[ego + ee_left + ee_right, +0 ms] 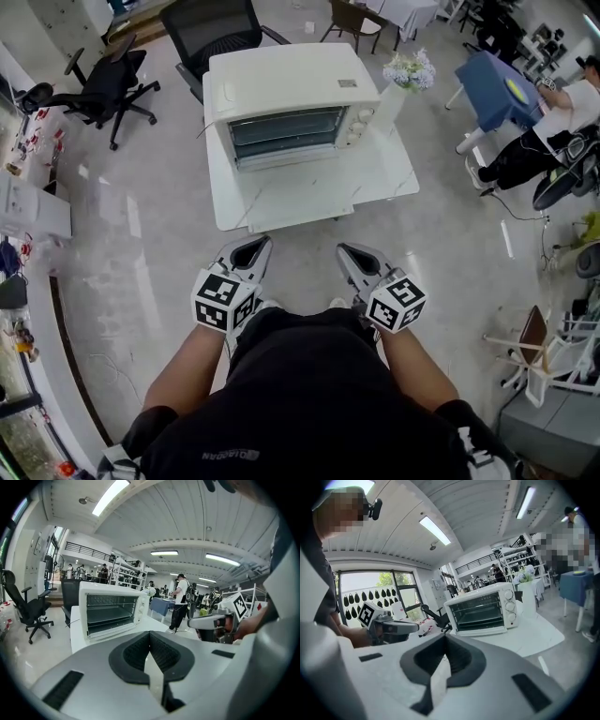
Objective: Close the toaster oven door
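A white toaster oven [291, 98] stands on a white table [375, 183] ahead of me, its glass front [286, 134] facing me. The racks show through the front in the left gripper view [110, 613] and the right gripper view [480, 611]. A narrow white lip runs under the window; I cannot tell whether the door is fully against the body. My left gripper [251, 251] [150, 634] and right gripper [354, 255] [445, 637] are held close to my body, short of the table's near edge. Both are shut and hold nothing.
A vase of pale flowers [409, 71] stands at the table's right rear corner. Black office chairs [98, 89] sit behind and to the left. A seated person [548, 127] and a blue table [495, 84] are at the right.
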`<state>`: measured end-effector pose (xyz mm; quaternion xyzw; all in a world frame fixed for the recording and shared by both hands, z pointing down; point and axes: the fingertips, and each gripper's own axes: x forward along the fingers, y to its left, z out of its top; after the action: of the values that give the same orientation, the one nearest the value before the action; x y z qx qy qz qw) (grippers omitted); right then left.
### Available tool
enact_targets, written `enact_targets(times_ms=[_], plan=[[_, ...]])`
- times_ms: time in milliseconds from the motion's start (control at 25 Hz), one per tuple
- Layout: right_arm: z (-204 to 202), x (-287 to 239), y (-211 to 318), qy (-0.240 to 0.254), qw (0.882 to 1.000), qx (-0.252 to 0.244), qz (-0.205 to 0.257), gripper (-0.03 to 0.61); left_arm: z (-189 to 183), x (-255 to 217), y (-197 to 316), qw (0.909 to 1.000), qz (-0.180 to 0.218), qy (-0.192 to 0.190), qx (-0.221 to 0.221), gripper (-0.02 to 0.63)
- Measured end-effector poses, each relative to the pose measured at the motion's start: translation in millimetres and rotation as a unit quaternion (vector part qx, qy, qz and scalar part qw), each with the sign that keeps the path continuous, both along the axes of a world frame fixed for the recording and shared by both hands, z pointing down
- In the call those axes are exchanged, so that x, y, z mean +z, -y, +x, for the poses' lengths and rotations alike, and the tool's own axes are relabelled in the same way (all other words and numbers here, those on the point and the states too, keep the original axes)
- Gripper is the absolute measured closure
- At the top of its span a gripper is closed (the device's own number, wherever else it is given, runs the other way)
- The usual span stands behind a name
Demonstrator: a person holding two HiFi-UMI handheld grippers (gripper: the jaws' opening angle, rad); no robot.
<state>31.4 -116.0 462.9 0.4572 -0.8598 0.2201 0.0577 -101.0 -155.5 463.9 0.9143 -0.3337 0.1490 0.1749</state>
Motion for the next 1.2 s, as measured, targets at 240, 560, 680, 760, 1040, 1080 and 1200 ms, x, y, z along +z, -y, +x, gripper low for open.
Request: enact_targets(times_ms=[240, 560, 680, 760, 1040, 1080, 1200], plan=[[7.1, -5.2, 25.7, -0.017, 1.000, -0.024, 0.008, 0.577, 6.8, -4.8, 13.8, 0.9997, 0.012, 0.004, -0.022, 0.611], [26.4, -10.7, 47.8, -0.043, 0.996, -0.072, 0.022, 0.577, 33.0, -2.5, 13.7, 0.9984, 0.017, 0.011, -0.054, 0.611], [32.7, -9.2, 51.9, -0.039, 0.996, -0.083, 0.019, 0.577, 41.3, -3.2, 15.2, 0.9976, 0.022, 0.017, -0.064, 0.611], [36.3, -8.1, 53.5, -0.039, 0.995, -0.089, 0.018, 0.577, 45.0, -1.3, 15.7, 0.9971, 0.019, 0.020, -0.071, 0.611], [42.0, -12.4, 60.9, -0.038, 0.993, -0.101, 0.042, 0.575, 52.4, -1.5, 18.7, 0.9958, 0.026, 0.026, -0.084, 0.611], [42.2, -12.2, 61.0, -0.040, 0.993, -0.102, 0.044, 0.575, 53.6, -2.0, 18.5, 0.9957, 0.030, 0.027, -0.084, 0.609], [41.9, -10.8, 60.1, -0.041, 0.992, -0.105, 0.051, 0.551, 56.8, -1.4, 17.5, 0.9957, 0.037, 0.028, -0.081, 0.587]])
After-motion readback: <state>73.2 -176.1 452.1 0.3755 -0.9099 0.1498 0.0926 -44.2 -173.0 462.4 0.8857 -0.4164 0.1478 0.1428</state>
